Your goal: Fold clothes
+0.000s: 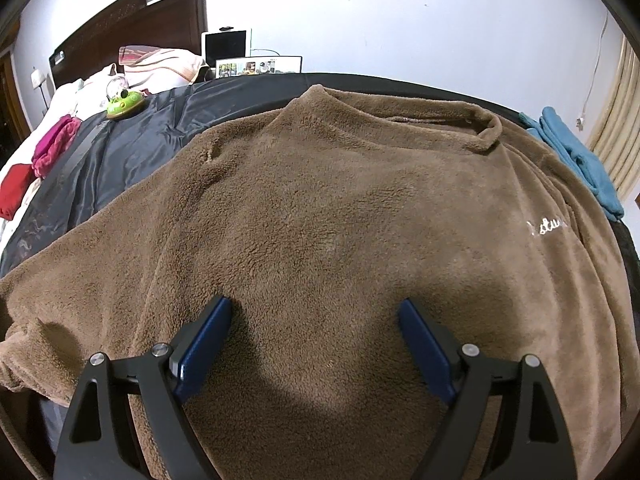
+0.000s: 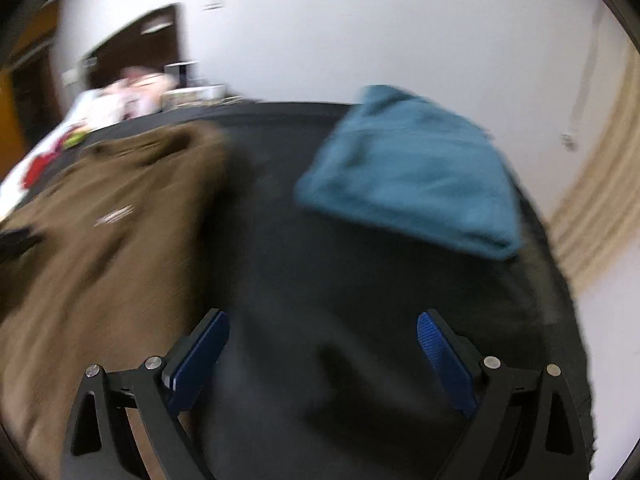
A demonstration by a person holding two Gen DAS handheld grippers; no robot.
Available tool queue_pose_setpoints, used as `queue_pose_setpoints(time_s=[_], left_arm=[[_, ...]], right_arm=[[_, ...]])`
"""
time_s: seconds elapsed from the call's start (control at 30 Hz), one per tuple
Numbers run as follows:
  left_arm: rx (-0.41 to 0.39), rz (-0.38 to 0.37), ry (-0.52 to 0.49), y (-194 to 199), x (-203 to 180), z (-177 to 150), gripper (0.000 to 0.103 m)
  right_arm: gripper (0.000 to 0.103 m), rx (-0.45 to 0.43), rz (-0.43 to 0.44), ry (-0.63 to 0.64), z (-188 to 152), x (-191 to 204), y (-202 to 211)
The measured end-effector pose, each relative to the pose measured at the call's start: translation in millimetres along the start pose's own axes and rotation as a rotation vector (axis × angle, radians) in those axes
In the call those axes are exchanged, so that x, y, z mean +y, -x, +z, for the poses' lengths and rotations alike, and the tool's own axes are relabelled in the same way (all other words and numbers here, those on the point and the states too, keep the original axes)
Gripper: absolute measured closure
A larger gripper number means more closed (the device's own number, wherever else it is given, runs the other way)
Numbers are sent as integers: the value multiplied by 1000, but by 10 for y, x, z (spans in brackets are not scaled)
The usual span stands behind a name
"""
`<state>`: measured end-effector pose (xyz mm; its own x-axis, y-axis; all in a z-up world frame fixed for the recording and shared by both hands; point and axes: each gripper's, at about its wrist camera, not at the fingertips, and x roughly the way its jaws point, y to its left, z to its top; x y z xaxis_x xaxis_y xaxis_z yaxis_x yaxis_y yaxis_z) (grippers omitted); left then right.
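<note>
While the black cloth-covered table (image 2: 360, 280) carries it, the brown fleece sweater (image 1: 320, 208) lies flat, collar toward the far edge; its white script is unreadable. A folded teal fleece garment (image 2: 412, 176) sits near the far right edge. Left gripper (image 1: 316, 320) and right gripper (image 2: 324, 332) gape, empty.

A brown fleece sweater (image 1: 320, 220) lies spread flat on the dark table (image 2: 360, 320), collar toward the far edge, white script on its chest. A folded teal garment (image 2: 412, 172) sits near the table's far right edge.
</note>
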<state>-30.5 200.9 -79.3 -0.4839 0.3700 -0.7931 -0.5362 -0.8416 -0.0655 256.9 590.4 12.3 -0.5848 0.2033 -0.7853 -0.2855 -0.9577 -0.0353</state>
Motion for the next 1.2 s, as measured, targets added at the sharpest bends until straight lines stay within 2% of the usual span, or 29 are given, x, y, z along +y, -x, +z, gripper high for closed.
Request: queue_pose_setpoints(time_s=[0.07,0.13,0.27,0.43,0.53,0.63,0.7,0.83,0.93,1.03,1.17,1.2], left_arm=[[-1,-1,2,0,-2,1,14],[-1,-2,4,0,-4,2,14],[-3,-4,9,1,-9,3,14],[-6,-9,18,6,3,-1,14],[-6,-9,21,8,10,-3,14],[-6,-7,20,6,10,-5,14],[-6,-8,21,6,12,-6,14],[-7,-8,21,3,14,-9,14],[-7,-8,21,8,22,-13,14],[-7,-8,21,8,20,-14,14],[-6,-6,20,8,15,-14,14],[-6,-6,19,8,14,-14,14]], right_arm=[[7,5,84,30,-207,195,175],[7,12,126,48,-363,334,259],[7,33,177,83,-621,646,347],[7,65,212,193,-805,1033,321],[7,100,150,259,-890,1152,237],[7,126,76,245,-923,1049,172],[1,122,-2,234,-914,936,148],[1,103,-153,220,-860,737,135],[1,105,-198,213,-810,630,99],[1,108,-299,255,-790,590,34],[1,98,-371,247,-768,479,17],[2,92,-424,264,-768,458,10]])
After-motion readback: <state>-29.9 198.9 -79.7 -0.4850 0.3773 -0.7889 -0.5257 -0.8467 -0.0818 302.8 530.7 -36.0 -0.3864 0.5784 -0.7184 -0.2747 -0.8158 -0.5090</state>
